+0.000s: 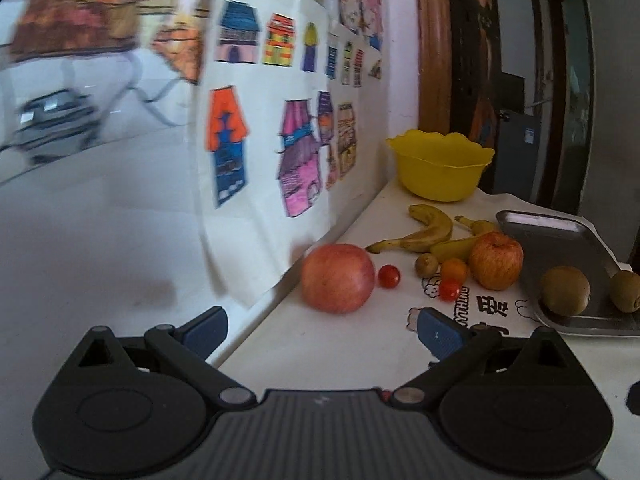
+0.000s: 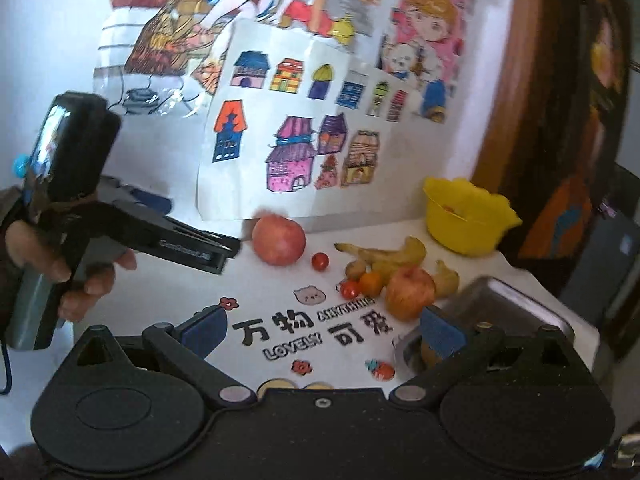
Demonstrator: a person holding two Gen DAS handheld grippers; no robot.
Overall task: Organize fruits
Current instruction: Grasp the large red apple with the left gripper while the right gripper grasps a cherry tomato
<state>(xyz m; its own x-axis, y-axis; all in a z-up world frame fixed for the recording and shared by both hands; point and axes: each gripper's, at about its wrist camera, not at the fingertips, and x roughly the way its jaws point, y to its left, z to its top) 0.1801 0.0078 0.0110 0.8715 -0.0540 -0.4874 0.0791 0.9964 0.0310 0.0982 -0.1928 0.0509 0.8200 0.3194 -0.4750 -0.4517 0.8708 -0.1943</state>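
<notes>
White tabletop (image 1: 328, 344) holds a big pink-red apple (image 1: 338, 278); both tools spread wide, empty.

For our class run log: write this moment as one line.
left gripper: open, empty | right gripper: open, empty | tray: two kiwis | bowl | apples, bananas on table

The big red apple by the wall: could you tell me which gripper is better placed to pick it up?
Left. The left gripper is open with the big red apple straight ahead between its fingers. The right gripper, also open, sits nearer the metal tray.
</notes>
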